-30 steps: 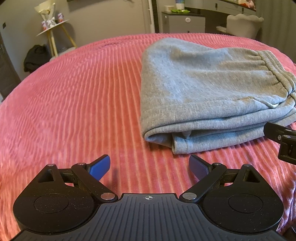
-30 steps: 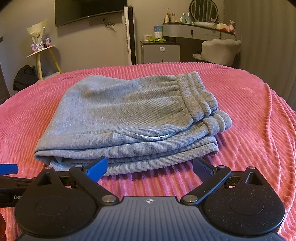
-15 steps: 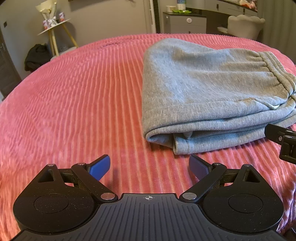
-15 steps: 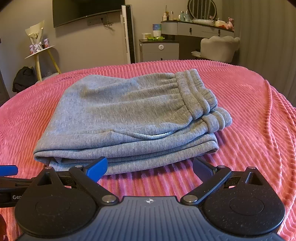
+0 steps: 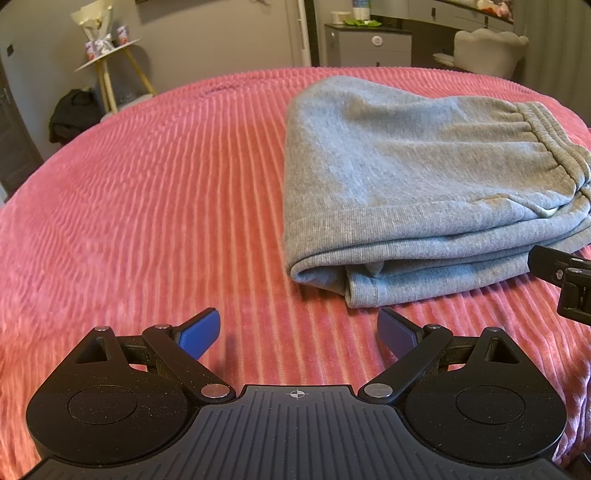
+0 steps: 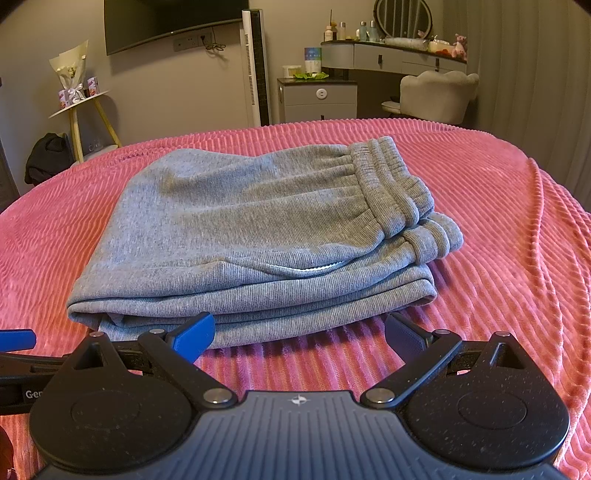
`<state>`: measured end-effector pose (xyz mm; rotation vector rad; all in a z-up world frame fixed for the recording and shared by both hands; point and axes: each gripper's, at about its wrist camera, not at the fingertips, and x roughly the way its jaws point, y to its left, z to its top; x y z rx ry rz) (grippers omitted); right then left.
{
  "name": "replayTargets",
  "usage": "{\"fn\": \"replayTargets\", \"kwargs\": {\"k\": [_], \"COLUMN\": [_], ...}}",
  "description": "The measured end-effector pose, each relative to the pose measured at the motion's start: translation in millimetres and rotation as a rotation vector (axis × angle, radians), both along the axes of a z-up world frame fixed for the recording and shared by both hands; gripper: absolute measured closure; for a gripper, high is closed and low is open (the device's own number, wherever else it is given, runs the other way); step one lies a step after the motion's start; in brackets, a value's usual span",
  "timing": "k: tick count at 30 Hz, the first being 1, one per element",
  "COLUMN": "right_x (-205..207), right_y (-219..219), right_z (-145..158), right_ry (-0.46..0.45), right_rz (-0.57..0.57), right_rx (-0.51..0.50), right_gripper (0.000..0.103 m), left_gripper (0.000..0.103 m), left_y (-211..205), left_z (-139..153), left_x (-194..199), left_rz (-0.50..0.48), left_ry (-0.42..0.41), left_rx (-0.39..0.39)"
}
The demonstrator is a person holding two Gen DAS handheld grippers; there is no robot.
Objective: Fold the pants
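Left wrist view: the left gripper (image 5: 298,330) is spread wide, its blue pads clear of everything, nothing held, poised over the pink ribbed bedspread (image 5: 147,206). The grey pants (image 5: 413,192) lie folded in a stack ahead and to the right, not touched by this gripper. Part of the right gripper (image 5: 565,275) enters at the right edge, just beside the stack's near edge; contact cannot be determined.

Right wrist view: the right gripper (image 6: 300,334) is likewise spread wide and holds nothing. The pants (image 6: 258,221) lie directly ahead, near edge just beyond the fingertips, elastic waistband (image 6: 388,184) to the right. This view alone shows a wall-mounted television (image 6: 166,22) and dressing table (image 6: 391,55).
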<state>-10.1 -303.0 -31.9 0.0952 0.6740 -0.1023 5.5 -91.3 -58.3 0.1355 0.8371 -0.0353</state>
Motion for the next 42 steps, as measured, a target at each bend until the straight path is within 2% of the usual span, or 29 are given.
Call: {"fn": "replayTargets", "kwargs": {"k": [42], "right_x": [-0.5], "right_y": [0.5], "right_z": [-1.5], "right_ry": [0.004], "right_rz": [-0.005], "right_rx": [0.011], "right_gripper": [0.004], "left_gripper": [0.006], "left_y": [-1.0], "left_z": [5.4], "left_x": [-5.4], "left_rz": [-0.016], "left_ry": [-0.022], "left_rx": [-0.015]}}
